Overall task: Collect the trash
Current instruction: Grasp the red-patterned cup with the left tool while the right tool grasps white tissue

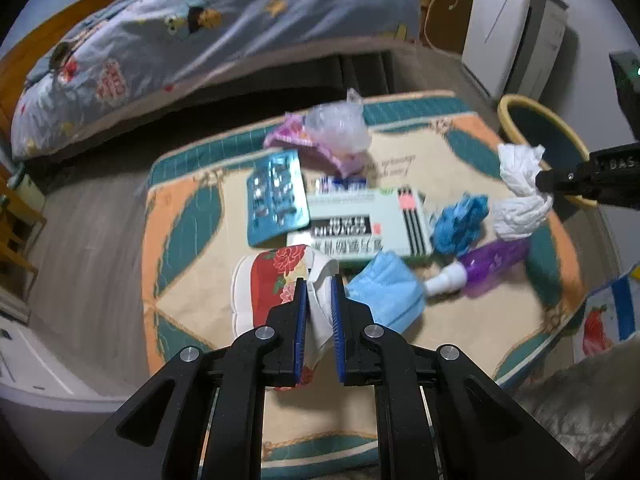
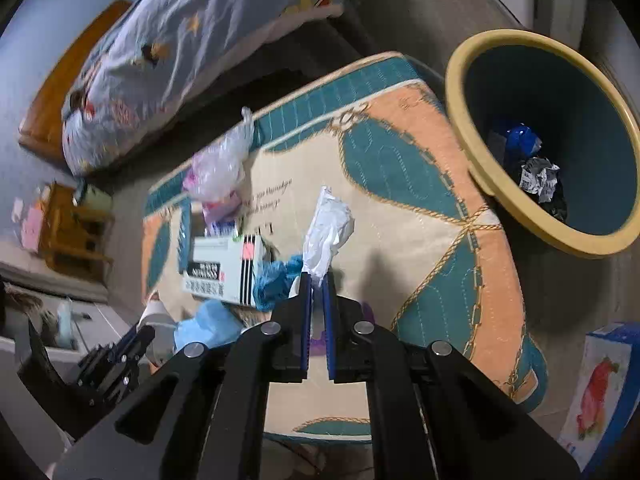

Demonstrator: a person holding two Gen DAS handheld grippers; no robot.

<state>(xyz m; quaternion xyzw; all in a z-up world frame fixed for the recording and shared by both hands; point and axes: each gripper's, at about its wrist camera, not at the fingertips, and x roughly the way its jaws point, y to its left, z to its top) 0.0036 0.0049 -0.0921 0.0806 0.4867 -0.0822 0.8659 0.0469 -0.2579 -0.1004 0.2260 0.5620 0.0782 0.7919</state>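
The right gripper (image 2: 318, 280) is clamped on only a tip of the crumpled white tissue (image 2: 328, 232), which could be shed short of the yellow-rimmed bin (image 2: 460, 128)

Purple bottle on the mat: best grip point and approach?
Grip the purple bottle across the middle of its body, coming straight down from above. It lies on its side on the mat, white cap towards the blue mask, so set the jaws crosswise to its length. The cap end is narrower and crowded.
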